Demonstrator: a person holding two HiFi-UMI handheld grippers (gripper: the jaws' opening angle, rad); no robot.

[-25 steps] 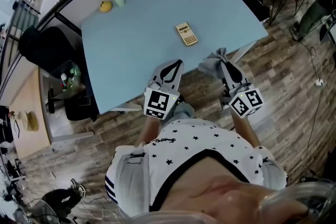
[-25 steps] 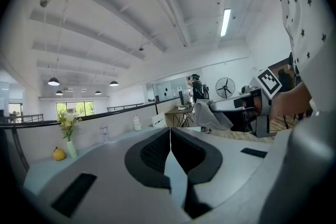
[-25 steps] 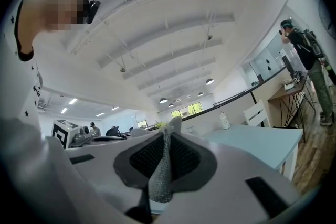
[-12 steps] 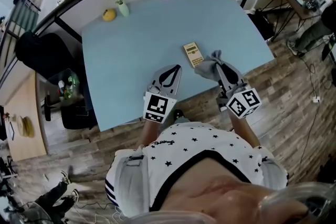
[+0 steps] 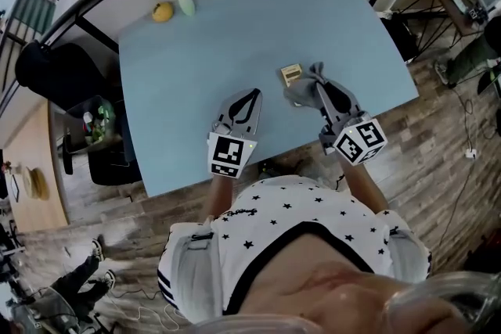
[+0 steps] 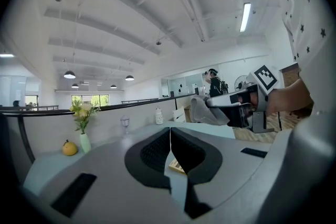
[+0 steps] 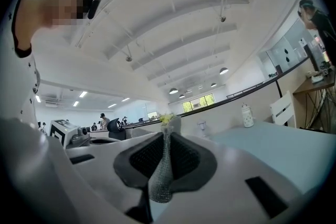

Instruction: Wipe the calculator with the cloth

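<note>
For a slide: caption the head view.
Right gripper holds a grey cloth by the calculator; left gripper, shut, hovers alongside.

I see the cloth (image 7: pixel 159 181) as a grey, rough open weave, the table (image 5: pixel 196 51) as smooth matt pale blue, the floor (image 5: pixel 446 137) as grained wood planks, and the calculator (image 5: pixel 291 74) as beige plastic.

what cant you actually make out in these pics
- Head view: the cloth covers the near end of the calculator, and its keys and display are too small to read.
- Head view: cannot tell whether the cloth touches the calculator or hangs above it.
- Head view: the tips of the right gripper are buried in the cloth.
- Right gripper view: the clamped cloth and the jaws block the table ahead, so no calculator shows.
- Left gripper view: only a sliver of the calculator shows below the closed jaws.
</note>
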